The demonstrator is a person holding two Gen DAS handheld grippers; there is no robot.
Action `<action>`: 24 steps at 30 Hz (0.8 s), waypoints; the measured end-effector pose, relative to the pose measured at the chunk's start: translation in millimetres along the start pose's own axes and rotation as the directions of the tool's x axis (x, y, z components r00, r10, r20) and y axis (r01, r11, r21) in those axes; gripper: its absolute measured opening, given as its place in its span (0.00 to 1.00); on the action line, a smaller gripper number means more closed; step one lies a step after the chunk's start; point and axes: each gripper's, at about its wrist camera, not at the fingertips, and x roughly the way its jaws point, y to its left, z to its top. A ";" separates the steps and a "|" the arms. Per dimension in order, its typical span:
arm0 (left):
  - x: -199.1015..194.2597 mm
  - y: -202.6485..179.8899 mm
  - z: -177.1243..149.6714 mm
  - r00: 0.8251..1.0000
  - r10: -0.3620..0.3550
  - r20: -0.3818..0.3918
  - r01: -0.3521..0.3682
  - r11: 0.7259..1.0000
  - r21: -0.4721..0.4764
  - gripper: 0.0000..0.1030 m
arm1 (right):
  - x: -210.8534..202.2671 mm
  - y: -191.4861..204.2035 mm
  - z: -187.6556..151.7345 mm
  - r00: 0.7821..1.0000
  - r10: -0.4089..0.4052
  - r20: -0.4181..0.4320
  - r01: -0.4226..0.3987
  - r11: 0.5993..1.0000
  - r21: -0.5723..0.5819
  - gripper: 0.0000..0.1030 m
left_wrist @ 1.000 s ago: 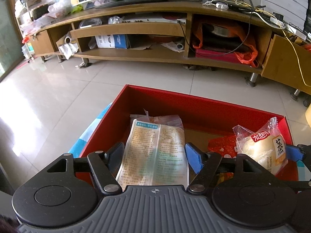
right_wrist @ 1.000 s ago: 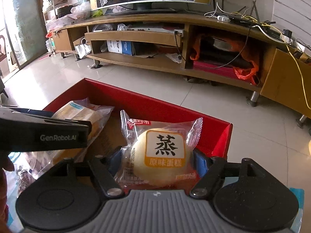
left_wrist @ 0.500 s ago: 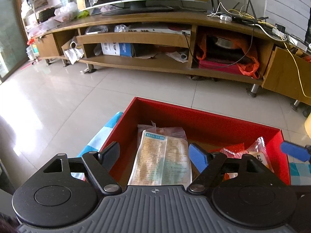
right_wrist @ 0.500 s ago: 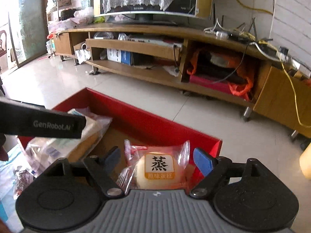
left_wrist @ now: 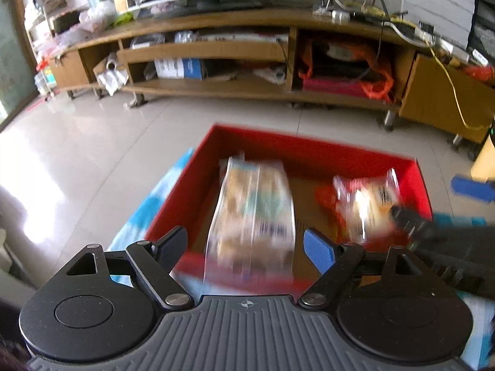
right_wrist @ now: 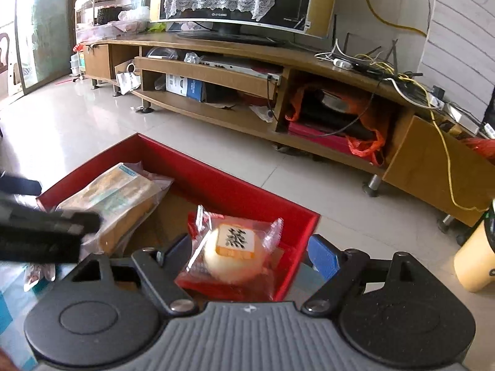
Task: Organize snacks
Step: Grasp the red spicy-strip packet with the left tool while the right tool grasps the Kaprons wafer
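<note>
A red box point(left_wrist: 309, 151) sits on a blue patterned cloth. Inside it lie a long clear snack packet point(left_wrist: 250, 213) on the left and a steamed-cake packet point(left_wrist: 368, 207) on the right. My left gripper point(left_wrist: 246, 247) hovers above the box's near edge with its jaws opening, and the pads stand clear of the long packet. In the right wrist view my right gripper point(right_wrist: 250, 252) is open above the steamed-cake packet point(right_wrist: 235, 253), not touching it. The long packet point(right_wrist: 114, 198) shows at the left of the red box point(right_wrist: 216, 179), partly behind the left gripper's black body.
A long wooden TV stand point(right_wrist: 247, 52) with cluttered shelves and cables stands across the tiled floor point(left_wrist: 77, 154). A pale yellow container point(right_wrist: 473, 256) is at the right. A small loose snack packet point(right_wrist: 37, 273) lies on the cloth point(left_wrist: 154, 204) left of the box.
Both grippers have drawn back and upward from the box with their jaws spread wider. The long packet and the steamed cake have been let go and now lie inside the box.
</note>
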 end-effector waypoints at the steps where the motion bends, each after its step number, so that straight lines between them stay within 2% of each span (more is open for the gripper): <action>1: -1.6 2.4 -7.0 1.000 -0.009 -0.017 0.009 1.000 -0.009 0.85 | -3.9 -2.9 -1.7 1.000 -0.006 -0.004 0.006 1.000 0.005 0.80; 7: 3.9 12.3 -45.5 0.987 -0.043 -0.153 0.031 0.997 -0.075 0.86 | -25.7 -12.0 -15.2 0.999 -0.019 -0.037 0.020 1.000 0.004 0.80; 12: 18.2 18.1 -74.4 0.960 -0.097 -0.261 0.050 0.982 -0.181 0.86 | -42.1 -10.4 -31.0 0.998 -0.040 -0.057 0.037 0.998 -0.047 0.80; 14: 27.2 17.5 -86.6 0.947 -0.103 -0.305 0.035 0.975 -0.220 0.86 | -47.7 -11.7 -37.4 0.997 -0.042 -0.067 0.038 0.998 -0.057 0.80; 16: 27.4 16.1 -92.4 0.955 -0.093 -0.281 0.020 0.967 -0.253 0.87 | -53.3 -13.6 -45.8 0.996 -0.033 -0.084 0.028 0.998 -0.056 0.80; 17: 26.6 13.3 -91.9 0.958 -0.078 -0.276 0.007 0.969 -0.247 0.86 | -56.5 -15.3 -51.1 0.995 -0.022 -0.096 0.017 0.999 -0.047 0.80; 19: 22.3 9.2 -93.3 0.962 -0.085 -0.258 0.022 0.971 -0.239 0.71 | -61.5 -20.0 -62.4 0.991 0.003 -0.132 -0.005 1.000 -0.016 0.80; 21: 16.0 7.4 -95.6 0.965 -0.075 -0.252 0.018 0.974 -0.225 0.61 | -65.1 -26.5 -76.6 0.986 0.016 -0.166 -0.012 1.000 0.021 0.80; 24: 6.8 7.6 -101.5 0.960 -0.087 -0.265 0.037 0.981 -0.188 0.57 | -64.2 -36.5 -97.6 0.972 0.035 -0.231 -0.013 0.995 0.097 0.80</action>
